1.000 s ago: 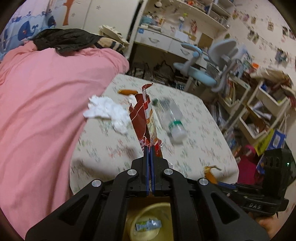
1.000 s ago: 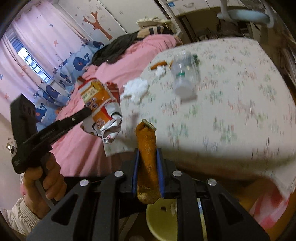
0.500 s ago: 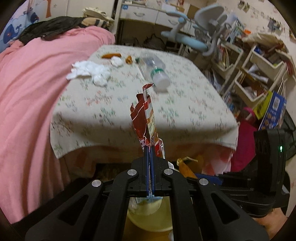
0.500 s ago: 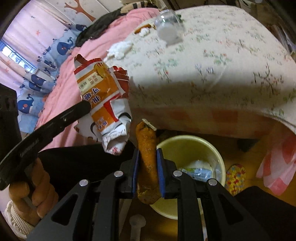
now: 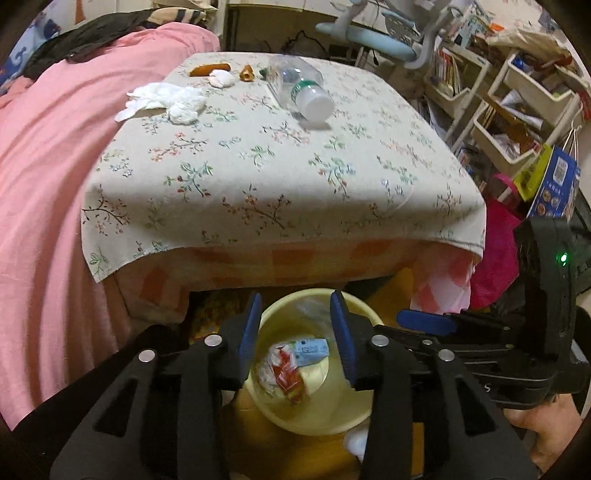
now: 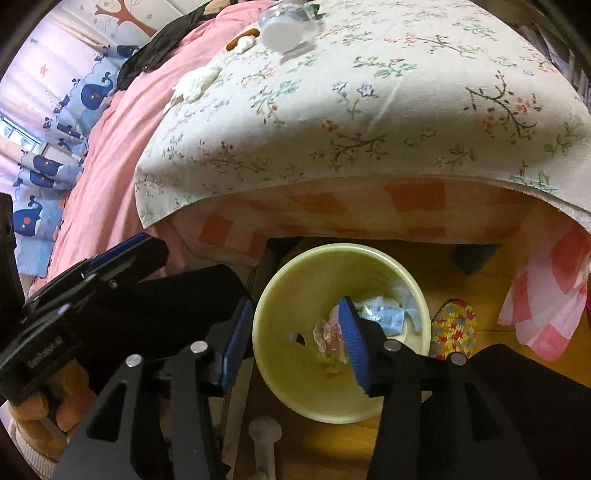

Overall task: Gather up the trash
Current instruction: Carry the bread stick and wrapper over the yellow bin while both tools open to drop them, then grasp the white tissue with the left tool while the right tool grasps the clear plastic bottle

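Both grippers hang open and empty over a pale yellow bin on the floor in front of the table. My left gripper frames the red-and-white snack wrapper lying in the bin with other trash. My right gripper is open above the same bin; crumpled wrappers show inside. On the flowered tablecloth lie a clear plastic bottle, crumpled white tissues, a small tissue ball and two orange peel pieces.
A pink bed cover lies left of the table. Shelves with books and a blue chair stand at the right and back. A patterned slipper lies on the wooden floor beside the bin.
Both grippers have opened. The snack wrapper left my left gripper and the orange peel left my right gripper; both dropped into the bin. The grippers moved lower over the bin.
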A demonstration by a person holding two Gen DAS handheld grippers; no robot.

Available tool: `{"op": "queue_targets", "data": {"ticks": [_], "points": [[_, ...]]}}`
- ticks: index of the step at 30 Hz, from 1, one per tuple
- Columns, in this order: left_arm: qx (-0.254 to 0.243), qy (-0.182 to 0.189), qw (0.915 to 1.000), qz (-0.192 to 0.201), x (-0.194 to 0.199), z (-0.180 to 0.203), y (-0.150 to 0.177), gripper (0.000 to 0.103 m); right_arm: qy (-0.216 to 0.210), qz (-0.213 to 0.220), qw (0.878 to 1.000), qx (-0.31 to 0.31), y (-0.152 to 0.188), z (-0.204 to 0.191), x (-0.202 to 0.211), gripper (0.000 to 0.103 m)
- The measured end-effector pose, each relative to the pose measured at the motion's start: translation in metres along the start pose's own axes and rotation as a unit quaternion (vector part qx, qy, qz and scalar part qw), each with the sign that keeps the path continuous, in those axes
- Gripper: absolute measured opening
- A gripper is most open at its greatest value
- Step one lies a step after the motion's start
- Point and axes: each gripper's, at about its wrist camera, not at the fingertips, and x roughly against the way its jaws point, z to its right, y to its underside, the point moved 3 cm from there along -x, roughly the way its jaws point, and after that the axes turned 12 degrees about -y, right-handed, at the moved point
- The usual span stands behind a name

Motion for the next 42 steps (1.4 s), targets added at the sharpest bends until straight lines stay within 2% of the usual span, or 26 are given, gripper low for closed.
{"op": "queue_targets", "data": {"ticks": [11, 15, 21, 24, 26, 30, 36, 39, 42], "points": [[0.032, -0.009, 0.9990, 0.029, 0.008, -0.012, -0.008, 0.046, -0.001, 0.025, 1.000, 0.002, -0.006, -0.014, -0.002, 0.053], [0.044, -0.023, 0.9971, 0.057, 0.017, -0.019, -0.014, 0.047, 0.004, 0.042, 0.999, 0.014, -0.009, -0.019, 0.002, 0.054], [0.102, -0.043, 0.9883, 0.106, 0.037, -0.050, -0.040, 0.054, 0.017, 0.083, 0.995, 0.047, -0.019, -0.032, 0.014, 0.058], [0.129, -0.047, 0.9843, 0.111, 0.038, -0.067, -0.054, 0.058, 0.021, 0.102, 0.993, 0.062, -0.028, -0.038, 0.023, 0.060], [0.137, -0.051, 0.9828, 0.113, 0.037, -0.076, -0.068, 0.059, 0.018, 0.112, 0.991, 0.071, -0.038, -0.043, 0.028, 0.067], [0.138, -0.064, 0.9804, 0.125, 0.032, -0.092, -0.106, 0.071, 0.020, 0.121, 0.988, 0.091, -0.068, -0.053, 0.031, 0.071], [0.162, -0.075, 0.9788, 0.100, -0.008, -0.117, -0.151, 0.072, 0.019, 0.121, 0.987, 0.106, -0.128, -0.060, 0.023, 0.074], [0.146, -0.085, 0.9814, 0.090, -0.026, -0.119, -0.168, 0.075, 0.021, 0.120, 0.987, 0.106, -0.156, -0.059, 0.015, 0.074], [0.117, -0.111, 0.9835, 0.082, -0.048, -0.120, -0.188, 0.077, 0.032, 0.122, 0.986, 0.109, -0.179, -0.057, 0.007, 0.074]]}}
